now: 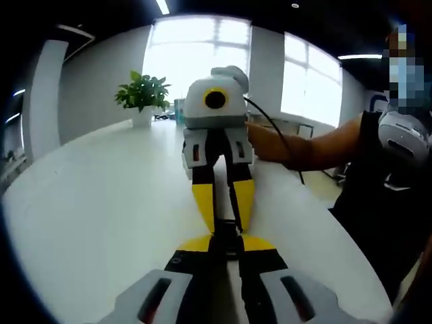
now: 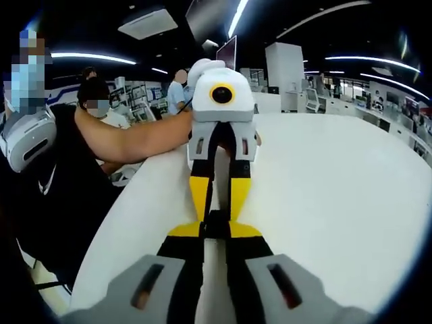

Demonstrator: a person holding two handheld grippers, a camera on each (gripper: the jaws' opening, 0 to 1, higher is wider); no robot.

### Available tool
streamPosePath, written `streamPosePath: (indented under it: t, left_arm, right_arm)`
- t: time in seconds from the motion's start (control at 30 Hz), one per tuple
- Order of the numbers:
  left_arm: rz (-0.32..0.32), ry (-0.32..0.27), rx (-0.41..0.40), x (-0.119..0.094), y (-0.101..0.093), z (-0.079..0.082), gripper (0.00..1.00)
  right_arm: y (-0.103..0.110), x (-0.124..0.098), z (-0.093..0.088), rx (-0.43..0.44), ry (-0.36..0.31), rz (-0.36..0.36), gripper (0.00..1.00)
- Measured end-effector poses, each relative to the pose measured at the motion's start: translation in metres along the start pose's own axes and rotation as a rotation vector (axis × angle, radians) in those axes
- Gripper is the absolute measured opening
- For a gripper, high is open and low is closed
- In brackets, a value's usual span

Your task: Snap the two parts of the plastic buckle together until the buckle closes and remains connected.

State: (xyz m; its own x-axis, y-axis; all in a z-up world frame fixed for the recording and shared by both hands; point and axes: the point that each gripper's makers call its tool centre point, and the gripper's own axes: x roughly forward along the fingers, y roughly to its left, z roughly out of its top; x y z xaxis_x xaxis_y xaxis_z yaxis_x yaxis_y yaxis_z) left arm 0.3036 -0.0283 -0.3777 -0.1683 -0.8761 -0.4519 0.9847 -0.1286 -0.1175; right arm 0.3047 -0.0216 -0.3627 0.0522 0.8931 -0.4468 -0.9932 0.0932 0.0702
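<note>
The black plastic buckle (image 1: 226, 237) sits squeezed between the two grippers where their tips meet nose to nose above the white table (image 1: 101, 223). In the left gripper view it is a small dark, hard-edged piece with a narrow black strap running up from it between the facing jaws; in the right gripper view the buckle (image 2: 217, 225) shows as a dark block at the same meeting point. Whether its two halves are fully latched cannot be told, since the jaws cover most of it.

The left gripper (image 1: 225, 244) has its black, yellow-tipped jaws drawn close together, pinching one end of the buckle. The right gripper (image 2: 216, 233) has its jaws drawn in the same way on the other end. Each one's jaws are flat, tapering blades with matte black shanks, bright yellow ends and grey moulded housings behind.

The two grippers point straight at one another in a single line, low over the table and roughly level with it. In the left gripper view a bare forearm (image 1: 317, 145) reaches in from the right to the back of the facing gripper, a black cable (image 1: 273, 128) looping over it.

The tabletop is smooth, glossy and pale. Well beyond the fingertips in the left gripper view, a leafy potted plant (image 1: 143, 94) in a white pot stands before bright windows (image 1: 199, 47).
</note>
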Motion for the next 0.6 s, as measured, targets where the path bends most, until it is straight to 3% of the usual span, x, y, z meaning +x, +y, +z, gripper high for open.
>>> streamPosePath:
  t: [0.07, 0.27, 0.37, 0.43, 0.47, 0.6]
  left_arm:
    - [-0.002, -0.021, 0.002, -0.003, 0.002, 0.004, 0.16]
    - [0.038, -0.100, 0.008, -0.010, 0.014, 0.017, 0.47]
    - [0.089, -0.096, 0.022, -0.010, 0.024, 0.015, 0.70]
    - [0.107, -0.109, -0.010, -0.009, 0.028, 0.016, 0.94]
    - [0.120, -0.114, -0.020, -0.008, 0.031, 0.016, 1.00]
    - [0.214, -0.143, -0.016, -0.016, 0.052, 0.023, 1.00]
  right_arm:
    - [-0.002, -0.002, 0.004, 0.005, -0.028, -0.002, 0.09]
    - [-0.012, -0.005, 0.010, 0.011, -0.067, -0.022, 0.09]
    - [-0.016, -0.005, 0.009, 0.013, -0.070, -0.033, 0.09]
    - [-0.018, -0.005, 0.010, 0.012, -0.075, -0.040, 0.09]
    - [-0.020, -0.006, 0.011, 0.011, -0.079, -0.045, 0.09]
    - [-0.024, -0.008, 0.015, 0.004, -0.099, -0.068, 0.09]
